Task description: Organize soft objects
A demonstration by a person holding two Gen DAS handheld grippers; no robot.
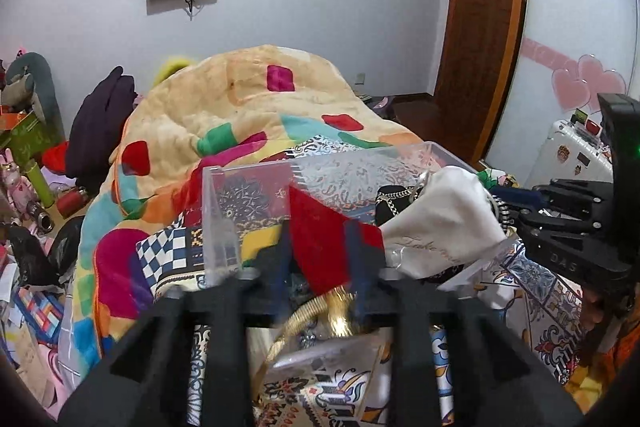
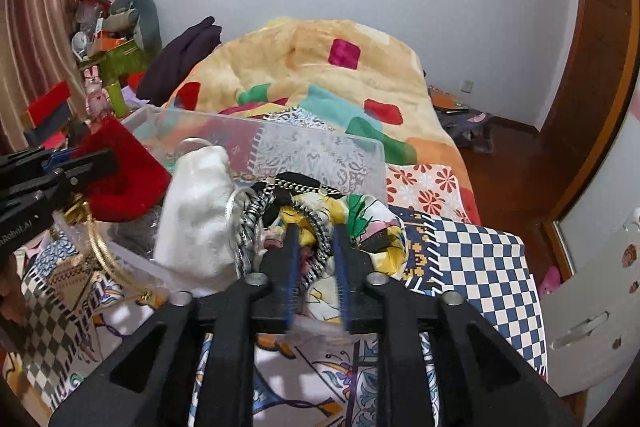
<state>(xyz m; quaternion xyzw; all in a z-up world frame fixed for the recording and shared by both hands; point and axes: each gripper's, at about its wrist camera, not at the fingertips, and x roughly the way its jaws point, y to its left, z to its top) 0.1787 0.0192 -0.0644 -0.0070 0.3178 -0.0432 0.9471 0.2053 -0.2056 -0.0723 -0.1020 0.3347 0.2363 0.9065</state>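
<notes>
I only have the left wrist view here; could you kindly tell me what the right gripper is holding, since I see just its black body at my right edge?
Observer: The right gripper has its fingers around a silver and black chain lying on a yellow, green and white floral silk scarf.
Operator: Thank you. Is that scarf inside the clear plastic box?
Observer: It is bunched at the clear plastic box's near right corner; whether it is fully inside I cannot tell.
Operator: And how does my red pouch look from there?
Observer: The red velvet pouch is pinched by the left gripper over the box's left end, with a gold cord hanging below.
</notes>
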